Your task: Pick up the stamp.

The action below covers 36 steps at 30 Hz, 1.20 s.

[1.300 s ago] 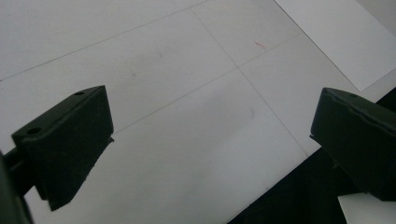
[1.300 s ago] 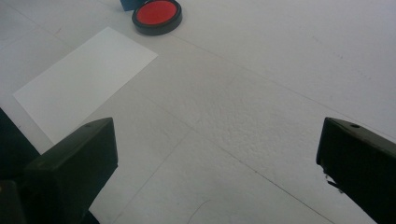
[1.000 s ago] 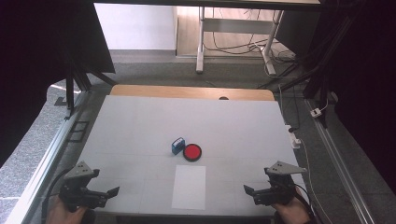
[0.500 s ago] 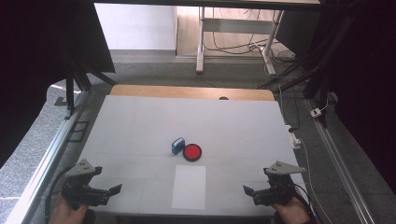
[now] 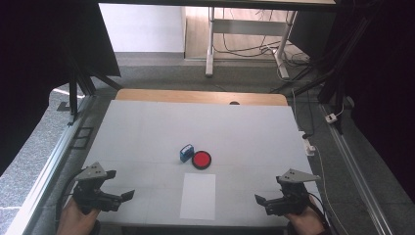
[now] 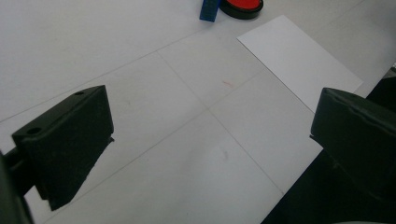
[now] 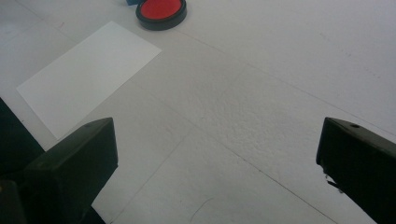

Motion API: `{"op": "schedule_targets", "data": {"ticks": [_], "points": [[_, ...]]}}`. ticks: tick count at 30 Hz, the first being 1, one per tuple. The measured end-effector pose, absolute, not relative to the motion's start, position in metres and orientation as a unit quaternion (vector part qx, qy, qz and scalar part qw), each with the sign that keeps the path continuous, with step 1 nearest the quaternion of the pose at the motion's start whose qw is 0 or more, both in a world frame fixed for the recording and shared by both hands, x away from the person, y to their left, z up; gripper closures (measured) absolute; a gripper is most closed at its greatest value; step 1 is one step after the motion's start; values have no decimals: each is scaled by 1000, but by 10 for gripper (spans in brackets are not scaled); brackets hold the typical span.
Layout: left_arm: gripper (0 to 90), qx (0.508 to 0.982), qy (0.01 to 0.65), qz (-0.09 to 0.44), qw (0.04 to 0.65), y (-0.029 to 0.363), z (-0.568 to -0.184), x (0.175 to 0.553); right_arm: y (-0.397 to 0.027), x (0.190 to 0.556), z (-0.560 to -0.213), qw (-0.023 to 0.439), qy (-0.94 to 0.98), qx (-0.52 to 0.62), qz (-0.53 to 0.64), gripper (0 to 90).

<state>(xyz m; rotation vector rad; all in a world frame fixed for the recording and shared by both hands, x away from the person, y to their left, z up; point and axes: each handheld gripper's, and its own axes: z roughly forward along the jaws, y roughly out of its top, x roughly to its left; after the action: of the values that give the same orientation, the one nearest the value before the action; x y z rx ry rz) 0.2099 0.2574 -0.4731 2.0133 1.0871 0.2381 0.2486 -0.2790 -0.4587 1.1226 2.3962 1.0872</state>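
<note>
A small blue block (image 5: 186, 152) stands at the table's middle, touching or nearly touching a round red pad in a black case (image 5: 201, 159) on its right. A white sheet of paper (image 5: 198, 195) lies flat just in front of them. My left gripper (image 5: 126, 197) rests at the near left corner, open, with nothing between its jaws. At the near right corner my right gripper (image 5: 260, 200) is open and empty too. The left gripper view shows the blue block (image 6: 208, 9), the red pad (image 6: 241, 6) and the paper (image 6: 299, 59) ahead; the right gripper view shows the red pad (image 7: 161, 11) and the paper (image 7: 88, 74).
The white table top (image 5: 147, 137) has a wooden strip (image 5: 195, 96) along its far edge. Metal rails run along both sides. Table legs and cables (image 5: 244, 44) lie on the floor beyond.
My left gripper has shifted slightly toward the near edge and turned a little inward. The right gripper and the objects have stayed put.
</note>
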Motion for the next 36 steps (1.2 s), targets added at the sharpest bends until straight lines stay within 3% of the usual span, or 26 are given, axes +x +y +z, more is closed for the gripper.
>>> {"op": "schedule_targets", "data": {"ticks": [8,36], "points": [[0,802,404,101,427,249,-475,218,-279,249,-459,138,830,389,375,0],[0,818,394,95,409,208,-481,265,-278,249,-459,140,831,389,372,0]]}}
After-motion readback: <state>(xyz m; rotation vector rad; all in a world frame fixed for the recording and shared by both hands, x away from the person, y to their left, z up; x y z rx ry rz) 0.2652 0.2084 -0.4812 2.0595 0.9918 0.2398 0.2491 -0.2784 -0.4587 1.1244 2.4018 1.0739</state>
